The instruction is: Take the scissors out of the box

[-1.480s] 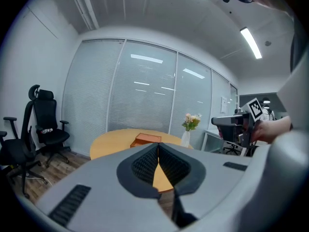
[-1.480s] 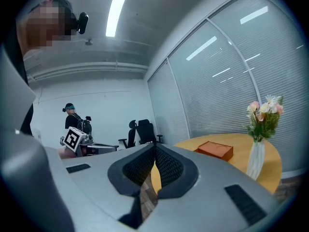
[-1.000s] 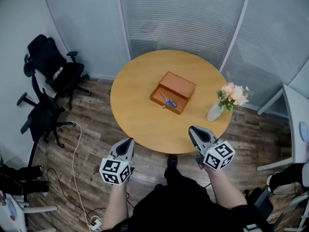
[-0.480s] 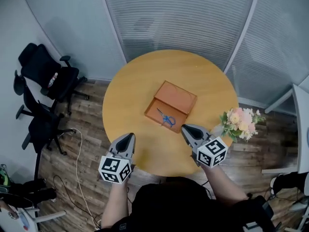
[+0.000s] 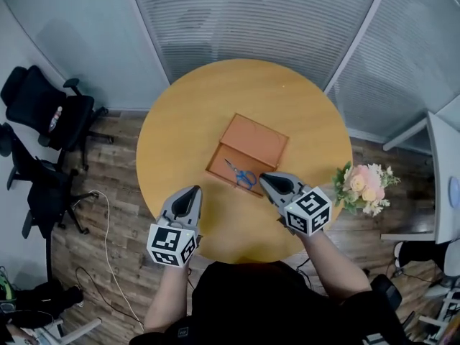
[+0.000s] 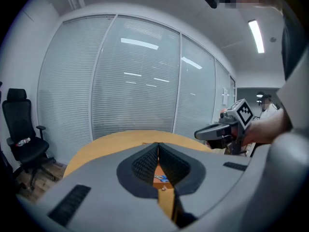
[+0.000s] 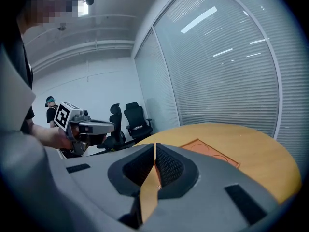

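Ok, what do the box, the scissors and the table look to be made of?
Box: likely wood or leather-look board, matte orange-brown, with flat stiff panels. Scissors: the blue handles look plastic; the blades are too small to tell, probably metal. Table: wood or wood-look laminate, with a smooth, even yellow-tan top and a faint sheen.

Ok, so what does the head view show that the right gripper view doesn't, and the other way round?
Head view only: blue scissors in the box, and the flowers. Right gripper view only: a person far behind the left gripper. Both: round table, the box, black chairs, left gripper, and the right gripper, shut and empty.
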Motion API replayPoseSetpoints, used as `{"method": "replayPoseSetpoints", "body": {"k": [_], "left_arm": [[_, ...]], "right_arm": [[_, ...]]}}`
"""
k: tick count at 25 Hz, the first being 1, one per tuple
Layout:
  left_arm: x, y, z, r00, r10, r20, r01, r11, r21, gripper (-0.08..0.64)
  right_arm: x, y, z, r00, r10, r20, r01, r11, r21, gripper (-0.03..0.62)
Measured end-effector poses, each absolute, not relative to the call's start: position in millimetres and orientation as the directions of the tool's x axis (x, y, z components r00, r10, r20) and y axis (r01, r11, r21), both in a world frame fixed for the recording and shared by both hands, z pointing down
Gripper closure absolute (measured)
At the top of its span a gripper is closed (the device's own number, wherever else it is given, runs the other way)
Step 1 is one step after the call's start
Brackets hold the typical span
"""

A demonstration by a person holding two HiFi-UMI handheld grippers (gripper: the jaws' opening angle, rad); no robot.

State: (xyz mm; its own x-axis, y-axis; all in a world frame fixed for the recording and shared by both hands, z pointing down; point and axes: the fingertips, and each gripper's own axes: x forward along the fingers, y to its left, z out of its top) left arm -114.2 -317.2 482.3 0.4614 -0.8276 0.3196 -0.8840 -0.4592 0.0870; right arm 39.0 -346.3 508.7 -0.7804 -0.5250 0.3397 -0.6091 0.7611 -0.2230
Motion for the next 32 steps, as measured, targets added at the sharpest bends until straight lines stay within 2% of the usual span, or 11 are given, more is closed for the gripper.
{"method": "replayPoseSetpoints", "body": {"k": [6, 11, 17, 20, 22, 32], "left_arm": [[-122.2, -340.2, 499.1, 0.497, -0.806, 0.321, -0.867, -0.481, 0.134, 0.546], [-124.0, -348.2, 509.0, 0.532, -0.784, 0.318, -0.846, -0.506, 0.168, 0.546], [-139.1, -355.6, 518.9, 0.515, -0.799, 0.309, -0.857, -0.479, 0.19, 0.546], [-151.0, -355.9, 527.2, 0.495, -0.811, 0.314, -0.869, -0.449, 0.209, 0.546], [-157.3, -354.2, 536.3, 0.485, -0.812, 0.324, -0.874, -0.433, 0.221, 0.546], [-180.1, -342.4, 565.0, 0.447, -0.819, 0.361, -0.891, -0.37, 0.263, 0.546]], "right_arm": [[27.1, -368.5, 559.4, -0.688, -0.515, 0.511, -0.678, 0.707, -0.201, 0.554], [10.3, -369.7, 616.1, -0.664, -0.354, 0.658, -0.621, 0.752, -0.221, 0.552], [13.4, -380.0, 676.6, -0.56, -0.217, 0.8, -0.611, 0.76, -0.221, 0.549], [14.7, -383.9, 701.0, -0.499, -0.16, 0.852, -0.602, 0.771, -0.208, 0.532], [16.0, -385.2, 713.6, -0.461, -0.123, 0.879, -0.599, 0.774, -0.206, 0.495], [15.1, -384.0, 753.4, -0.288, 0.032, 0.957, -0.565, 0.801, -0.197, 0.484]]}}
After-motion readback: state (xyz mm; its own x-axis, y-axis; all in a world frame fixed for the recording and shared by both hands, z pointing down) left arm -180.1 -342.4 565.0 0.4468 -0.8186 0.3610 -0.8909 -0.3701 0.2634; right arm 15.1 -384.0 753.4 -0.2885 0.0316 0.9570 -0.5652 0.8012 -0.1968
